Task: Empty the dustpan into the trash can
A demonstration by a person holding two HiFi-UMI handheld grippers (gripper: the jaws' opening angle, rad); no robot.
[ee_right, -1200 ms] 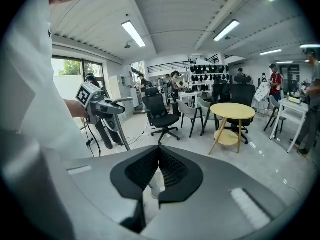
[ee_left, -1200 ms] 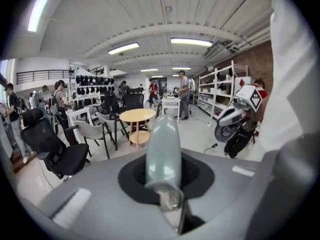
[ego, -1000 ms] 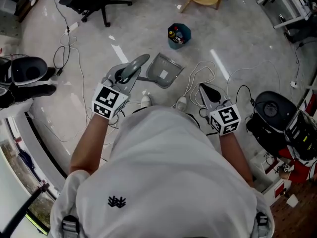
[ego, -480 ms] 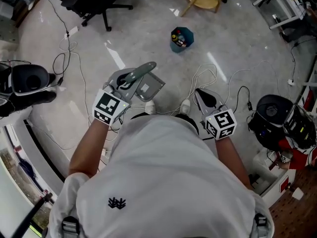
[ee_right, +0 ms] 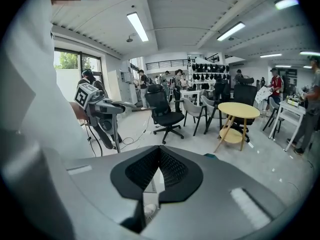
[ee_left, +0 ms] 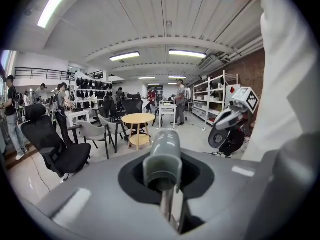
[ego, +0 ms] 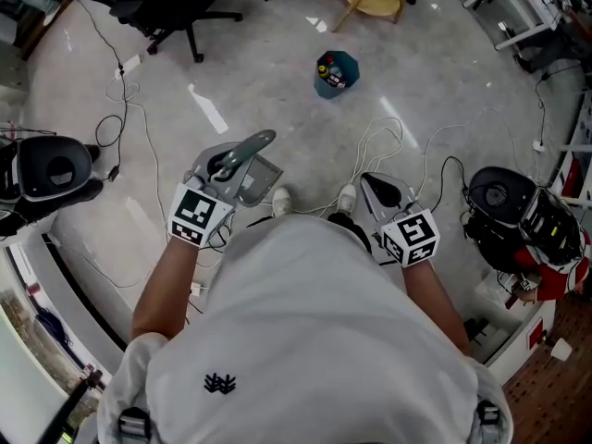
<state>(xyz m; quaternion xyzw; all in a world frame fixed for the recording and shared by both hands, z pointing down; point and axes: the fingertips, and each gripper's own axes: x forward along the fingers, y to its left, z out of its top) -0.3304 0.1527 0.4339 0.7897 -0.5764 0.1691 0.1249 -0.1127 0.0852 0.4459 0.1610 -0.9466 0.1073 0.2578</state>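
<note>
Here the left gripper (ego: 227, 163) clamps the dustpan (ego: 262, 176) by its handle; the right gripper (ego: 381, 191) is closed and empty, with the trash can (ego: 335, 70) farther off

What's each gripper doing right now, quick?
Left gripper: closed on the handle of the grey plastic dustpan.
Right gripper: fingers closed, holding nothing.

No legible text, number or brand is found in any view; only coded square markers (ego: 196, 215) on the cubes of the left gripper (ego: 233, 163) and right gripper (ego: 377, 191), and a wordless emblem (ego: 219, 381) on the shirt (ego: 314, 322), are seen.
</note>
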